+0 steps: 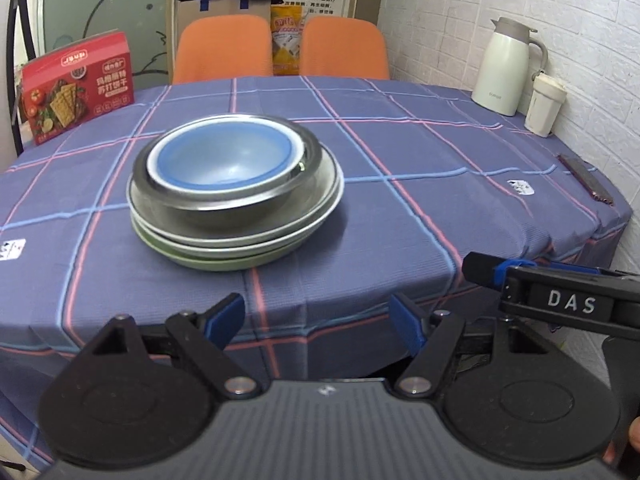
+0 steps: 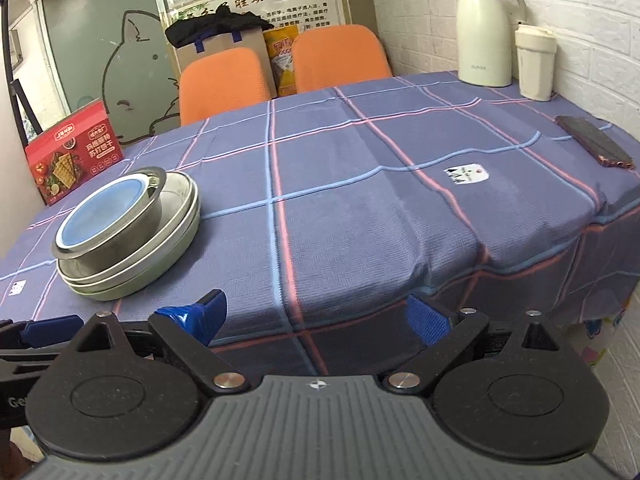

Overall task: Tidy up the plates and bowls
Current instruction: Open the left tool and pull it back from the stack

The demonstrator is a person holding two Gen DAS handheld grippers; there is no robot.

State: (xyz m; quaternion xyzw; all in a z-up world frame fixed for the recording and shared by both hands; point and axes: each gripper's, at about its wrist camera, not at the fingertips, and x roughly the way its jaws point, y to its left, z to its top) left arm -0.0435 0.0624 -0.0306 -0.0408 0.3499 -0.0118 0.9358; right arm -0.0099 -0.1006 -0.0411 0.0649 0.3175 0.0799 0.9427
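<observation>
While both grippers, left [image 1: 318, 320] and right [image 2: 316, 316], hang with jaws apart and empty at the cloth's near edge, the stack [image 1: 236, 192] at 11 o'clock (blue bowl [image 1: 224, 156] nested in steel) looks rigid, slick, best gripped by rims.

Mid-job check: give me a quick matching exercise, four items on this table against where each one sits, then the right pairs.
Items:
1. blue bowl
2. green plate
3. red cracker box
4. phone

Places:
A. bottom of the stack
B. far left corner of the table
C. nested in the steel bowl
D. right edge, near the wall

Pairs: 1-C, 2-A, 3-B, 4-D
</observation>
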